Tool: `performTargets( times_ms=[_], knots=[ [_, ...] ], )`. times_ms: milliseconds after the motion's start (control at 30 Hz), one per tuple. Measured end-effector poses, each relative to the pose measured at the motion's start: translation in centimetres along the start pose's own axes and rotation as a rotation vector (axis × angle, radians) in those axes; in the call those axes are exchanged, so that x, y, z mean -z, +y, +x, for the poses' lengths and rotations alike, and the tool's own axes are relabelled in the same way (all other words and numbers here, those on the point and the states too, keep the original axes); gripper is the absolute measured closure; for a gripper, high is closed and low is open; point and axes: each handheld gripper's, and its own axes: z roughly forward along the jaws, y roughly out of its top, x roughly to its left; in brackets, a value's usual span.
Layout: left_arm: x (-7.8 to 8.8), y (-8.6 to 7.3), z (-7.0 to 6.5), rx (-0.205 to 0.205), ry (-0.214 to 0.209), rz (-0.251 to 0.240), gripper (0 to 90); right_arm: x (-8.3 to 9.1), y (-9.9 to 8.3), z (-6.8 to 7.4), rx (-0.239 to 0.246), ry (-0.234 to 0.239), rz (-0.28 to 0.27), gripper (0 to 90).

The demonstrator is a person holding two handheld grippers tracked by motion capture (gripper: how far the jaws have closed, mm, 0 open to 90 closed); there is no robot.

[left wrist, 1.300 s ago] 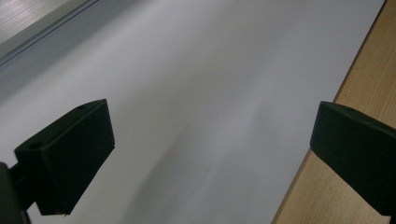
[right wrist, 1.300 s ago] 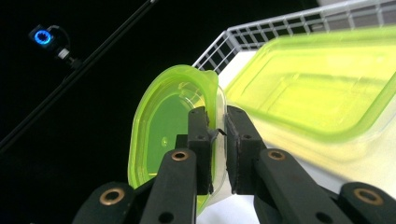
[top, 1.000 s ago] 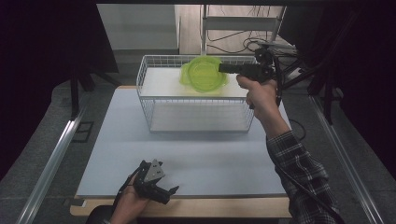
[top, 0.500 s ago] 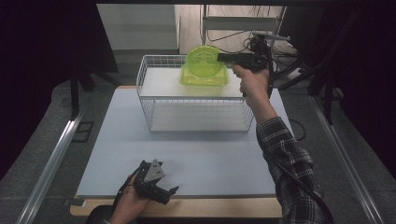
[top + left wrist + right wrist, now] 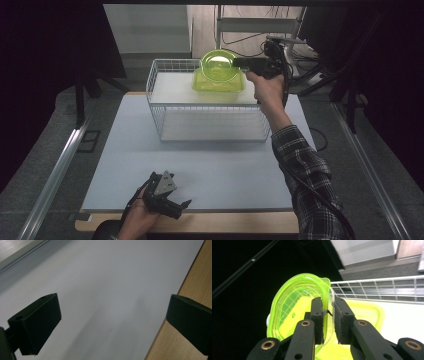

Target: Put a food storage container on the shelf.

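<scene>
1. Two grippers in use. Right gripper (image 5: 240, 62) is held up at the far right corner of the white wire basket (image 5: 172, 107), above its rim, pointing left in the high view.
2. Its fingers (image 5: 317, 315) have just been opening a little; the rim of the green bowl (image 5: 218, 65) stands between them. The right gripper view shows the left pad against the bowl wall and a thin gap at the other pad, so the clamp is loose at best.
3. Green bowl is tipped on edge, its hollow facing the camera, directly over a green container (image 5: 220, 84) lying inside the basket at its far right.
4. Basket stands at the far side of the bench (image 5: 225, 170), on the white mat.
5. Left gripper (image 5: 172, 207) lies in the person's left hand (image 5: 140, 217) at the near edge of the bench; its fingers (image 5: 37, 325) are spread wide, released, nothing between them
</scene>
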Motion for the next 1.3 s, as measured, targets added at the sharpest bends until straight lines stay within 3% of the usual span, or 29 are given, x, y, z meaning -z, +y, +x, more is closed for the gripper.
performTargets(
  times_ms=[267, 467, 633, 733, 867, 933, 1300],
  knots=[
    [0.0, 0.0, 0.0, -0.002, 0.001, 0.003, 0.0, -0.3, -0.1, 0.4, 0.036, -0.086, -0.012, 69.8],
    [-0.1, 0.0, 0.0, -0.003, 0.0, 0.005, 0.0, -0.4, -0.1, 0.4, 0.043, -0.096, -0.012, 67.1],
    [0.0, 0.0, 0.0, -0.003, 0.001, 0.005, 0.0, -0.4, -0.1, 0.5, 0.056, -0.09, -0.017, 58.2],
    [0.0, 0.0, 0.0, -0.003, 0.002, 0.006, 0.0, -0.2, -0.2, 0.6, 0.086, -0.065, -0.011, 45.2],
    [0.0, 0.0, 0.0, -0.006, 0.002, 0.008, 0.0, 0.2, -0.3, 0.7, 0.101, -0.045, -0.016, 36.8],
    [0.0, 0.0, 0.0, -0.006, 0.002, 0.008, 0.0, 0.6, -0.7, 0.9, 0.137, -0.043, -0.01, 30.9],
    [-0.1, 0.0, -0.1, -0.004, 0.005, 0.011, 0.0, 1.9, -2.9, 1.2, 0.219, -0.017, 0.025, 23.0]
  ],
)
